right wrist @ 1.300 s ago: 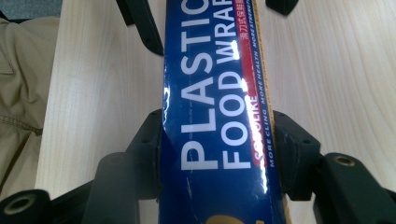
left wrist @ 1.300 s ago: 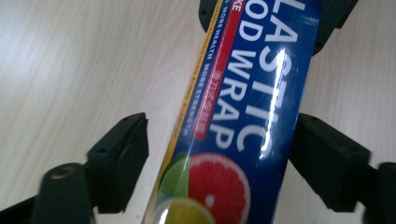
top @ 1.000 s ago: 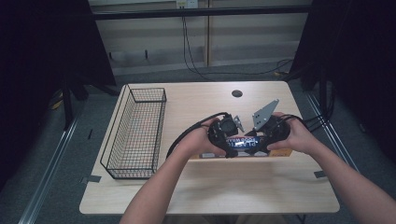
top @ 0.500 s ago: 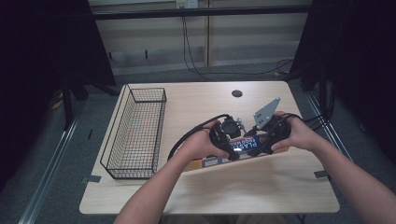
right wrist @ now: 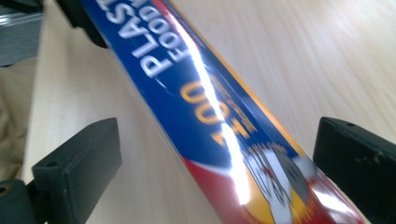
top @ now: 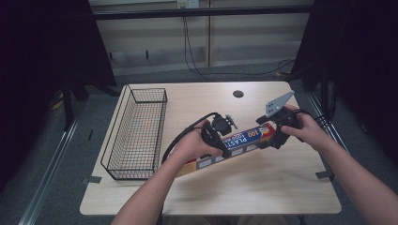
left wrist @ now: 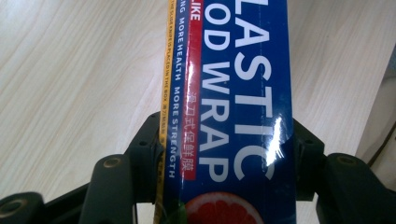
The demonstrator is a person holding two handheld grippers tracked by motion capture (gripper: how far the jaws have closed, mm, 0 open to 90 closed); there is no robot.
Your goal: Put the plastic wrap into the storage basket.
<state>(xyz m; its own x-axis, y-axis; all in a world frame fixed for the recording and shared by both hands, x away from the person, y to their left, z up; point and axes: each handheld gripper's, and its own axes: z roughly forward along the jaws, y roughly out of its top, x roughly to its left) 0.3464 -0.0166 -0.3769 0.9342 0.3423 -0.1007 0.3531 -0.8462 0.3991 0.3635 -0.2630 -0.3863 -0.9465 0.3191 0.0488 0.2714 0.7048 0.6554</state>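
Note:
A long blue plastic food wrap box lies slantwise over the middle of the table, its left end nearer the front edge. My left gripper is shut on it near its middle; in the left gripper view the jaws press both sides of the box. My right gripper is at the box's far right end. In the right gripper view the box runs between its jaws, which stand wide apart with gaps on either side, so this gripper is open.
A black wire basket stands along the left side of the light wooden table. A round cable hole sits near the far edge. Black cables trail from both grippers. Dark floor surrounds the table.
The box has swung from nearly level across the table to a slant, its left end coming toward the front. My left hand has moved left and nearer; the two hands are farther apart.

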